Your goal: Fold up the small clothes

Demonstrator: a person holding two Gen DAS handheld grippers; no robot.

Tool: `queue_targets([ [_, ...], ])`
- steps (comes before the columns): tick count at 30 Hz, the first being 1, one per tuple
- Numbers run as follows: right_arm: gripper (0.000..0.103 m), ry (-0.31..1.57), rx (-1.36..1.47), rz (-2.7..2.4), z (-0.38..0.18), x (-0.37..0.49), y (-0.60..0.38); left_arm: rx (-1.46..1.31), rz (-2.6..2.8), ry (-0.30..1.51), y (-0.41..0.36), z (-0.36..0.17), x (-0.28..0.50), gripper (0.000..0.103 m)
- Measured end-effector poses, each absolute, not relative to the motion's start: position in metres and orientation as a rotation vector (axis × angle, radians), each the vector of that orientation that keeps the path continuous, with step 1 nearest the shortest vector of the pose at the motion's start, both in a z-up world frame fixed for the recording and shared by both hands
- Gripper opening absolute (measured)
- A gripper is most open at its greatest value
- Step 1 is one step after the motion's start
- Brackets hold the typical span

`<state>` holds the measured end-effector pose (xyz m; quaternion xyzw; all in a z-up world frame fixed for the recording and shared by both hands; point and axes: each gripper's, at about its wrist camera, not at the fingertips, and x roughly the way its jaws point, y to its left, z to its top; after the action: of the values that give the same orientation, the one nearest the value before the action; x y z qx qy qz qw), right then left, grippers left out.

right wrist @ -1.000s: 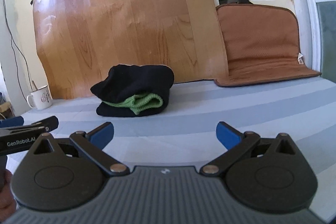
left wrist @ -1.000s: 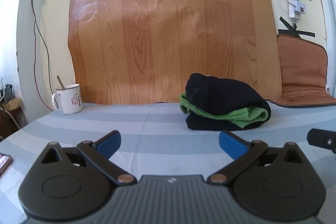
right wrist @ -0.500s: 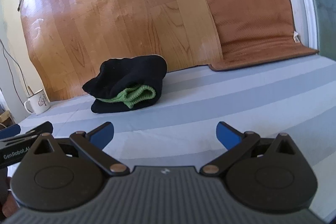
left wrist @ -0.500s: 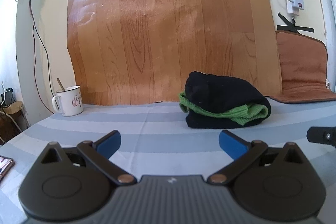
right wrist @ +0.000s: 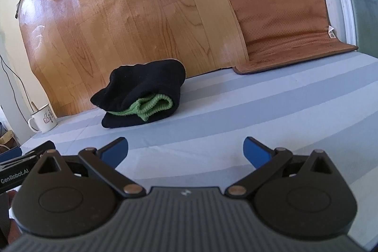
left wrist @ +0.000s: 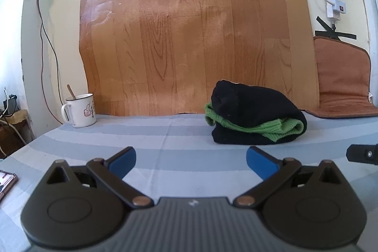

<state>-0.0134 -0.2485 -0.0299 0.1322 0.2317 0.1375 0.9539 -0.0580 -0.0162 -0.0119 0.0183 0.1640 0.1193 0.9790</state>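
Note:
A black garment with green knit trim [left wrist: 256, 115] lies folded into a thick bundle on the striped blue-grey cloth [left wrist: 165, 141], close to the wood-pattern sheet at the back. In the right wrist view the same bundle [right wrist: 141, 99] sits left of centre. My left gripper [left wrist: 191, 161] is open, well short of the bundle, with nothing between its blue pads. My right gripper [right wrist: 185, 151] is open too, empty, and set back from the bundle. The tip of the right gripper shows at the left wrist view's right edge [left wrist: 362, 154].
A white enamel mug [left wrist: 80, 110] with a stick in it stands at the back left. A brown seat cushion [right wrist: 283, 25] leans against the wall at the back right. A phone [left wrist: 6, 182] lies at the left edge. A wood-pattern sheet [left wrist: 189, 34] is taped to the wall.
The right wrist view has swung and tilted, so the bundle now sits a little lower and the cushion larger. The left gripper has barely shifted. Both stay open.

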Motion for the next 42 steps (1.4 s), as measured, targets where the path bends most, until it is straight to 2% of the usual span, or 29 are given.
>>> queue_targets([
  [30, 0.103, 0.491, 0.287, 0.286, -0.03, -0.012, -0.251, 0.014, 0.219, 0.358, -0.015, -0.013, -0.055, 0.103],
  [42, 0.103, 0.483, 0.281, 0.297, -0.03, -0.013, -0.251, -0.048, 0.222, 0.538, -0.001, -0.021, -0.036, 0.103],
])
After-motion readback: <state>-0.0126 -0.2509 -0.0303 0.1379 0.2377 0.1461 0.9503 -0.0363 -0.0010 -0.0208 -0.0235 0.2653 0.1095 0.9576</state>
